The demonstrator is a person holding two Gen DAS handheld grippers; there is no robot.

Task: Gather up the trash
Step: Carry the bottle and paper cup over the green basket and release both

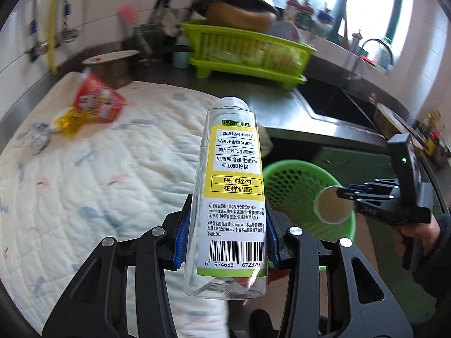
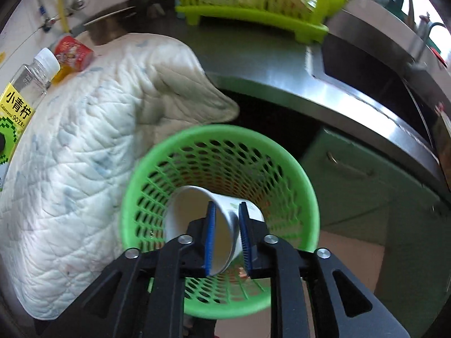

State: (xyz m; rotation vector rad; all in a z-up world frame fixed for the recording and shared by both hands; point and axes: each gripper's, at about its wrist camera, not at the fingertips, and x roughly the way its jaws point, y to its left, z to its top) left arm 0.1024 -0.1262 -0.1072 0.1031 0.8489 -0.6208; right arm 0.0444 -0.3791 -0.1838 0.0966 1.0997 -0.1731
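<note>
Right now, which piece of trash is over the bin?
The paper cup, between the right gripper's pads above the green bin; the bottle is short of it.

I'm working in a home kitchen. I see a steel sink (image 1: pixel 332 104), a dish rack (image 1: pixel 248 53) and tiled walls (image 1: pixel 93 2).

Lighting: daylight from a window (image 1: pixel 366 8) at upper right of the left wrist view, blown out to white. Interior moderately bright; steel counter (image 2: pixel 296 84) carries broad pale glare. Soft shadow under the counter edge. Blur: dish rack (image 1: pixel 248 53), wrappers (image 1: pixel 93 104) and basket (image 2: pixel 220 174) rim smeared; bottle (image 1: pixel 234 183) label sharp. Distortion: strong fisheye curvature, black vignette at all corners in both views.
</note>
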